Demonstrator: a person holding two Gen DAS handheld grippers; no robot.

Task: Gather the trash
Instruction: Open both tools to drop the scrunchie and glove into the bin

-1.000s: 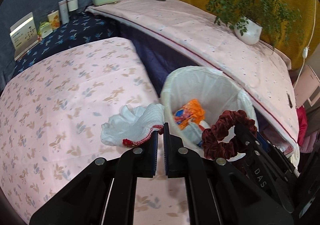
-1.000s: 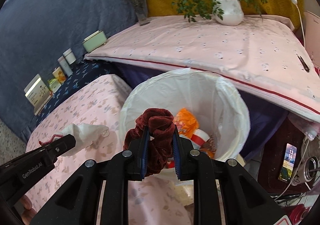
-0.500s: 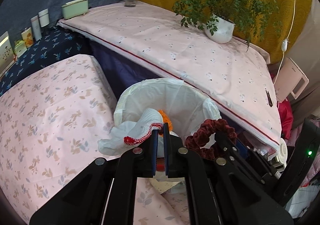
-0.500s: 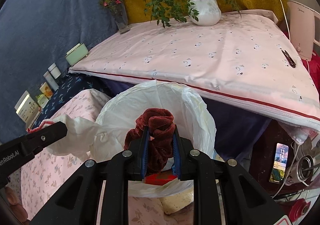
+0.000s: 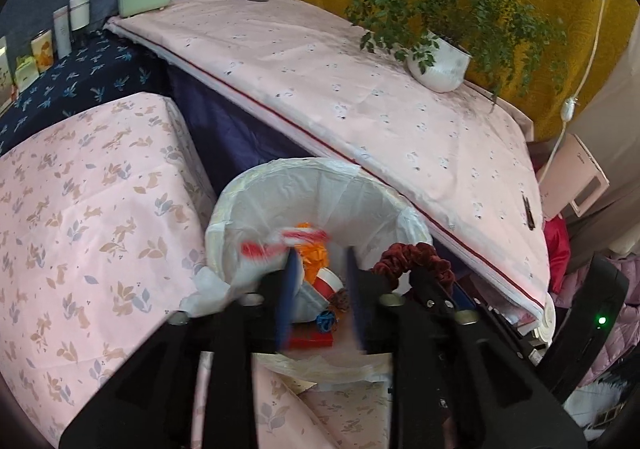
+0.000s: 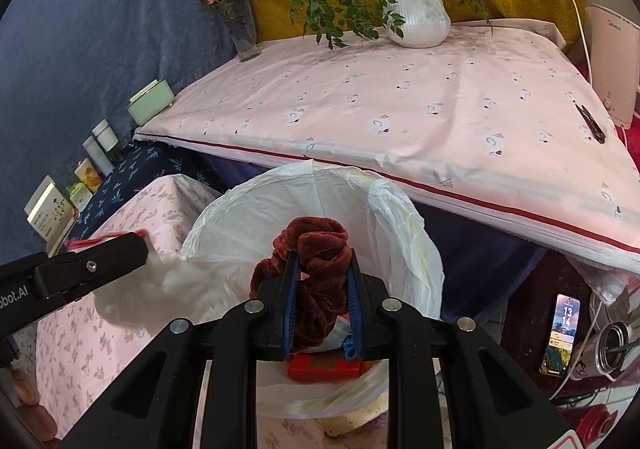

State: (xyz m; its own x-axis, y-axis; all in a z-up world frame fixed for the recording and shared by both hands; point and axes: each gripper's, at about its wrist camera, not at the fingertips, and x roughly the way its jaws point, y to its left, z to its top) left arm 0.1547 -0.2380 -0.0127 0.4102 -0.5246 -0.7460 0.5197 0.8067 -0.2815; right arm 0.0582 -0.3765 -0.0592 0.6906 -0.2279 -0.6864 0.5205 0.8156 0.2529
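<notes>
The left gripper (image 5: 318, 281) is opening over the lined trash bin (image 5: 320, 185) just ahead of it; half a second ago its jaws were pinched on the white cloth with red trim (image 5: 272, 249), which now blurs loose at the left jaw, falling toward the bin's near rim. The right gripper (image 6: 322, 289) is starting to open too, though the maroon scrunchie (image 6: 316, 249) still sits between its pads above the bin. Both pieces look nearly binned.

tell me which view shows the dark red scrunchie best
The right wrist view: the dark red velvet scrunchie sits centred and sharp between the right gripper pads, above the lined trash bin. The left wrist view shows only its upper curve, off to the side behind black gripper parts.
</notes>
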